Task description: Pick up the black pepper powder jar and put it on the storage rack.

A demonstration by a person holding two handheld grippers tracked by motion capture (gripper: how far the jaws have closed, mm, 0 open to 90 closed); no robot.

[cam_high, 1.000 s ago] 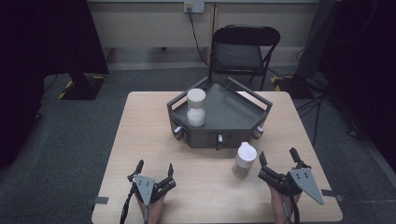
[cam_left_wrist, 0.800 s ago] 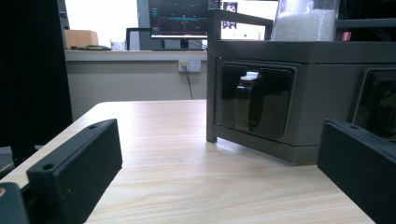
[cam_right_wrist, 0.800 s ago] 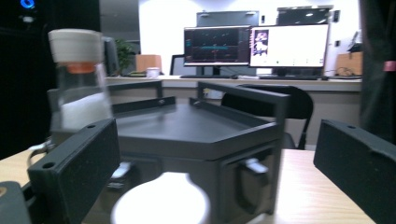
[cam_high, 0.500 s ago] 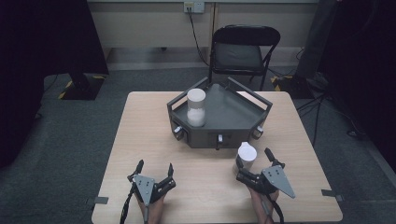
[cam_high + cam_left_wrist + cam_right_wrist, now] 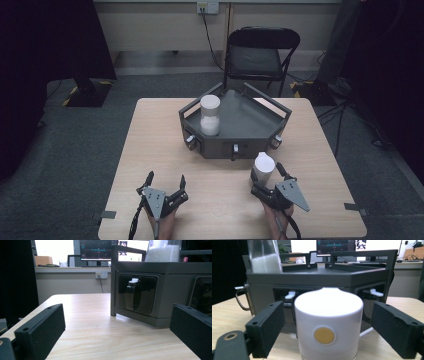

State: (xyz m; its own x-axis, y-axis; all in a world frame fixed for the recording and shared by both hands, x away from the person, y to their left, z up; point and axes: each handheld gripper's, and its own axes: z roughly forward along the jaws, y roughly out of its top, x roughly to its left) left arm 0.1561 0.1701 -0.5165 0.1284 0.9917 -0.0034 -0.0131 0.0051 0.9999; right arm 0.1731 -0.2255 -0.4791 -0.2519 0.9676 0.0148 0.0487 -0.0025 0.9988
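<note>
The right gripper [image 5: 266, 177], low and right of centre in the high view, has its two black jaws either side of a small white-capped jar [image 5: 263, 167] that stands on the wooden table [image 5: 150, 145] just in front of the dark grey tray [image 5: 272, 131]. The jaws have just been closing around it, yet in the right gripper view a gap shows between each pad and the jar's cap [image 5: 328, 315], so they are apart and not yet pressing; this looks like the last instant before a grasp, with the jar centred so both pads should meet it evenly. The left gripper [image 5: 165, 184], at the lower left of the high view, sits with its jaws spread and nothing between them, probably parked out of the way. A taller jar of white grains [image 5: 210, 116] stands inside the tray near its left corner, which suggests the tray is where jars belong. Much is cut off: the bottom edge of the right gripper view hides the small jar's body below the cap, so its contents cannot be read, and the round yellow mark [image 5: 324, 335] on the cap may be a sticker, though that is unclear. The left gripper view cuts the tall jar [image 5: 163, 251] off at its top edge.
</note>
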